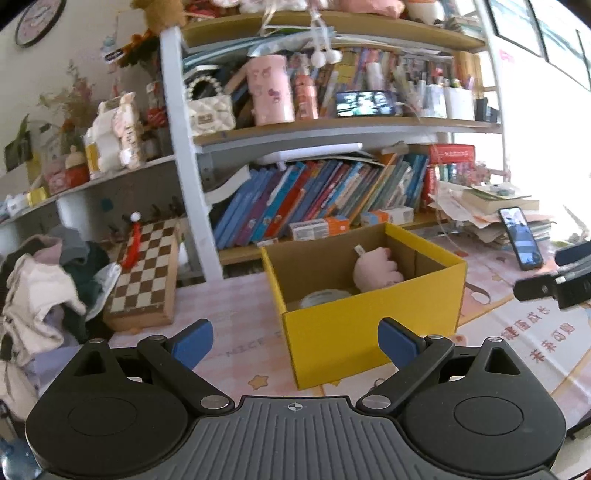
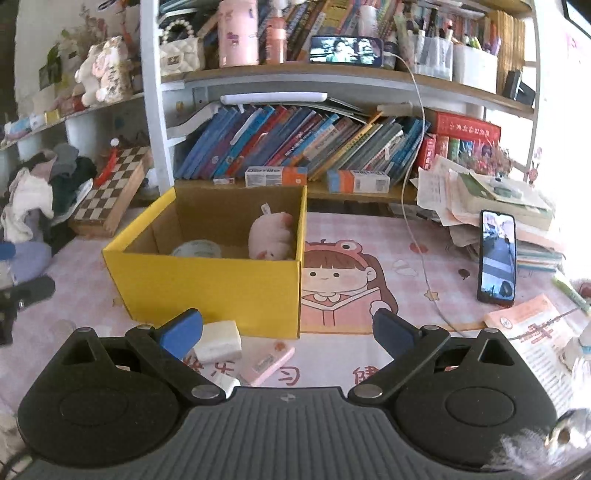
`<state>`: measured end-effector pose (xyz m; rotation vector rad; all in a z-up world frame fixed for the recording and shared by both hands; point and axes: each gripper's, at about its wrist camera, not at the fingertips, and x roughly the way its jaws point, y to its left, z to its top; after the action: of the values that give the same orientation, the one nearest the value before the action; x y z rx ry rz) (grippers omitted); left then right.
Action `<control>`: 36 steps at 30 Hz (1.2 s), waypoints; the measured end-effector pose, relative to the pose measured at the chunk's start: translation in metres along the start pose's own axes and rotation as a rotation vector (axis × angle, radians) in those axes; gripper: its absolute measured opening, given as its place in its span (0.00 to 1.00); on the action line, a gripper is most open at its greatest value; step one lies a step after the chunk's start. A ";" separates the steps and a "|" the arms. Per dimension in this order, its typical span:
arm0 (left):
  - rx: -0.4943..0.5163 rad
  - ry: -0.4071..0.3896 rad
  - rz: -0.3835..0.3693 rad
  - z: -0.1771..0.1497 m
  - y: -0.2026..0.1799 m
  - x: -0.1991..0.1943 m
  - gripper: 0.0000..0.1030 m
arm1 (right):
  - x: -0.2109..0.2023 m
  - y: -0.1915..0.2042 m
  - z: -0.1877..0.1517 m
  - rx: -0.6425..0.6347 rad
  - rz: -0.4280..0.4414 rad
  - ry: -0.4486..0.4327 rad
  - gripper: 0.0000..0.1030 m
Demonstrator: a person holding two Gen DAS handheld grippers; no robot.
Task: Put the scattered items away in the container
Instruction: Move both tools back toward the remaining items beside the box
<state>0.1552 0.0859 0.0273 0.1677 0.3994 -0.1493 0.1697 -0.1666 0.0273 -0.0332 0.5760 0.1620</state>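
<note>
Daylight poured in from the right, where the window [image 1: 546, 33] blew out to white glare and washed the far right edge of the desk mat [image 2: 424, 258]. The left side lay dimmer. Fisheye distortion bowed the shelf [image 2: 332, 77] and bent the corners. Focus was soft throughout, and the lower right corner of the right wrist view smeared.

Open yellow box [image 2: 221, 284]; white block [image 2: 218, 340] alongside
</note>
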 end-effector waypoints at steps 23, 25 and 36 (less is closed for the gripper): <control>-0.084 0.125 -0.002 -0.033 -0.009 -0.014 0.95 | -0.003 0.031 -0.036 0.056 0.068 0.060 0.94; -0.081 0.126 -0.008 -0.033 -0.010 -0.015 0.95 | -0.004 0.036 -0.038 0.036 0.066 0.058 0.94; -0.154 0.196 -0.006 -0.042 0.002 -0.006 0.95 | -0.001 0.044 -0.045 0.013 0.035 0.120 0.94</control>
<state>0.1347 0.0962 -0.0080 0.0293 0.6043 -0.1079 0.1371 -0.1271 -0.0095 -0.0205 0.6972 0.1910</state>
